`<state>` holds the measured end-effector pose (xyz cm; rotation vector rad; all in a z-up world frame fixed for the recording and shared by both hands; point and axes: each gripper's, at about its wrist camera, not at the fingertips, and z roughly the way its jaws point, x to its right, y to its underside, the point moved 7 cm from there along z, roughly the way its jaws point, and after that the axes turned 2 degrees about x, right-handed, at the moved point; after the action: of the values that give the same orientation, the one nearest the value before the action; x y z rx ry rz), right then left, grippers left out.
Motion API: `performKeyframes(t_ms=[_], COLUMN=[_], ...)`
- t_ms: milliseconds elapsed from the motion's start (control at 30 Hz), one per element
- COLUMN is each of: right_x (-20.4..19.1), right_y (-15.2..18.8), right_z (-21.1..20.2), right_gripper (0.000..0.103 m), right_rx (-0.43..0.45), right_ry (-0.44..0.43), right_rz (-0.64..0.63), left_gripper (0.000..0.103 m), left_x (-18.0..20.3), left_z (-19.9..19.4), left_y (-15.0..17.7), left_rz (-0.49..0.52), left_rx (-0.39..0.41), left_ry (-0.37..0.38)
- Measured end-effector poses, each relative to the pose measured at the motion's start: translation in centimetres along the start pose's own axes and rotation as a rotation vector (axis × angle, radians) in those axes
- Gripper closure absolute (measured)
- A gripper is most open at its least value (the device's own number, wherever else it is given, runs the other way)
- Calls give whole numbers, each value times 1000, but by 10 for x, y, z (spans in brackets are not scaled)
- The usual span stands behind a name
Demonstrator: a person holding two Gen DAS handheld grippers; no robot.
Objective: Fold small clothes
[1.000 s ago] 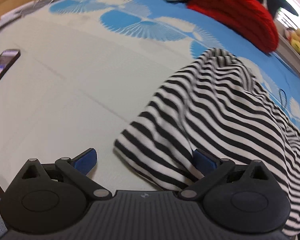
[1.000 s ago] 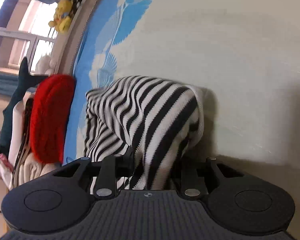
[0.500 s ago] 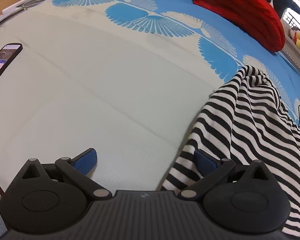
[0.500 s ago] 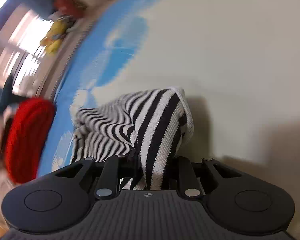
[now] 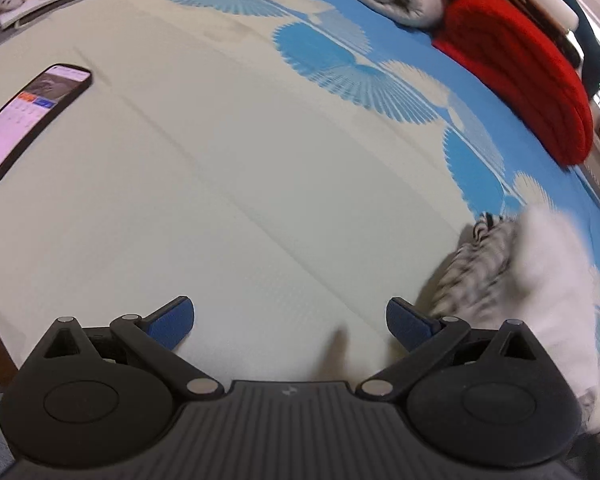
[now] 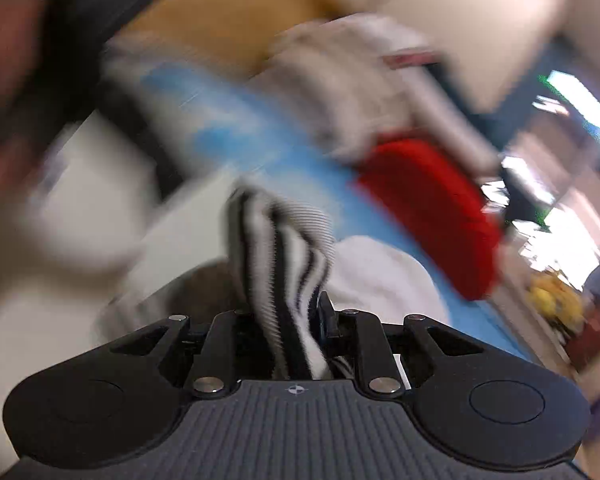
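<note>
Right wrist view, badly blurred, shows the right gripper clamped on the striped garment lifted above the bed, while the left gripper gapes empty, so folding looks barely begun; a phone and red blanket lie nearby.

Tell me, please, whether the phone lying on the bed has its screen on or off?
On. The phone lies face up on the pale bedspread, and its screen glows with coloured app content rather than showing black.

Phone left on bed; striped garment right
</note>
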<state>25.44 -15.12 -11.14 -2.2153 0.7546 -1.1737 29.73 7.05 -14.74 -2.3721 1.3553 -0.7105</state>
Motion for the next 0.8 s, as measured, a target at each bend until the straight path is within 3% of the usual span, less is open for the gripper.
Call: performKeyframes(t_ms=[133, 267, 367, 467, 533, 567, 667, 733, 800], right_x=[6, 39, 34, 1, -15, -17, -10, 11, 44], right_y=[-5, -26, -33, -12, -1, -3, -16, -22, -16], right_z=[-2, -29, -43, -23, -8, -12, -40, -70, -89], right_gripper=[82, 83, 83, 82, 73, 68, 29, 26, 26], right_rx=[7, 100, 129, 42, -13, 3, 67, 134, 144], right_ry=[15, 14, -30, -76, -83, -68, -166, -188, -121], right_rz=[113, 219, 172, 95, 70, 87, 206, 291, 385], left_gripper=[0, 0, 0, 0, 0, 0, 0, 0, 0], left_x=[-5, -8, -7, -6, -6, -5, -1, 7, 23], left_z=[0, 1, 0, 3, 3, 3, 0, -6, -16], left_y=[-2, -2, -1, 0, 2, 2, 4, 4, 5], left_rz=[-1, -7, -1, 11, 8, 8, 24, 62, 136], left_rx=[-3, -13, -11, -11, -15, -15, -6, 4, 23], left_ry=[7, 15, 23, 12, 9, 12, 34, 68, 154])
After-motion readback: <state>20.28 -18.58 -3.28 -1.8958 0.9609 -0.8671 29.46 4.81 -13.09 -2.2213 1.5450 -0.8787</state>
